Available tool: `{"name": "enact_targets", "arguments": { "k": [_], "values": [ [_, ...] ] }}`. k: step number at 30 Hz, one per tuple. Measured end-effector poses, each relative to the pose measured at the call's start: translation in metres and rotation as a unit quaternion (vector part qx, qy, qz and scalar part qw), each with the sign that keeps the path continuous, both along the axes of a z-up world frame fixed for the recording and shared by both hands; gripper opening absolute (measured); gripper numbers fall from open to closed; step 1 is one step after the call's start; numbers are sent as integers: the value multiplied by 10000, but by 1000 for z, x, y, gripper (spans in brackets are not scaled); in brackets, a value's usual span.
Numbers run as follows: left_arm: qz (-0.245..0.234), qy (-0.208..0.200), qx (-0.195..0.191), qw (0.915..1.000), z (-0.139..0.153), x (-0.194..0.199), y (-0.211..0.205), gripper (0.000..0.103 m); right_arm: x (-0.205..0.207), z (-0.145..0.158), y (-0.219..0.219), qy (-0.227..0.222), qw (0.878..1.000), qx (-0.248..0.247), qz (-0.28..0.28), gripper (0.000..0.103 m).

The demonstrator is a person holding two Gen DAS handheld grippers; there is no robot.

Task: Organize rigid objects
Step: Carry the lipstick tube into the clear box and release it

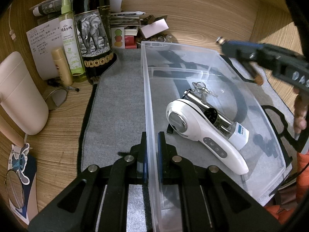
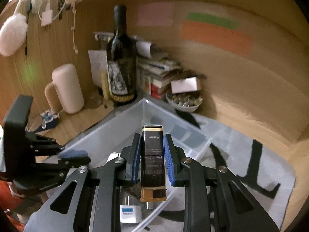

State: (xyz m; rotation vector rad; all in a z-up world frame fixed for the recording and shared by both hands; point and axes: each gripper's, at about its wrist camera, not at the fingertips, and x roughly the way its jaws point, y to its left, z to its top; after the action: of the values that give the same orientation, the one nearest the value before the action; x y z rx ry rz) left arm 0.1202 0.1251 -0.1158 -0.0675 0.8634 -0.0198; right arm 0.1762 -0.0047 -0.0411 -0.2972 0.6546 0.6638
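A clear plastic bin (image 1: 147, 89) stands on a grey mat (image 1: 115, 100). My left gripper (image 1: 152, 141) is shut on the bin's near left wall, one pad on each side. Inside the bin lie a white handheld device (image 1: 195, 127), a metal flask with keys (image 1: 200, 94) and a white plug adapter (image 1: 238, 135). My right gripper (image 2: 152, 145) is shut on a small dark lighter-like object with an orange base (image 2: 153, 160), held above the bin (image 2: 119, 123). It also shows at the upper right of the left wrist view, where the right gripper (image 1: 229, 46) hovers over the bin's far side.
A dark wine bottle (image 1: 92, 31), a green spray bottle (image 1: 68, 38), a beige tube (image 1: 61, 65) and a white cylinder (image 1: 21, 94) stand left of the mat. Stacked books and papers (image 2: 160, 73) and a white bowl (image 2: 185, 100) sit behind the bin. Wooden walls enclose the desk.
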Motion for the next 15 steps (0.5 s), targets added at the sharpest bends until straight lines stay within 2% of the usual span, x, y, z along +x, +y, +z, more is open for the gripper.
{"name": "enact_targets", "arguments": {
  "k": [10, 15],
  "values": [
    [-22, 2, 19, 10000, -1, 1, -1, 6, 16, -43, 21, 727, 9964, -424, 138, 21],
    [-22, 2, 22, 10000, -1, 1, -1, 6, 17, -51, 24, 830, 9948, -579, 130, 21]
  ]
}}
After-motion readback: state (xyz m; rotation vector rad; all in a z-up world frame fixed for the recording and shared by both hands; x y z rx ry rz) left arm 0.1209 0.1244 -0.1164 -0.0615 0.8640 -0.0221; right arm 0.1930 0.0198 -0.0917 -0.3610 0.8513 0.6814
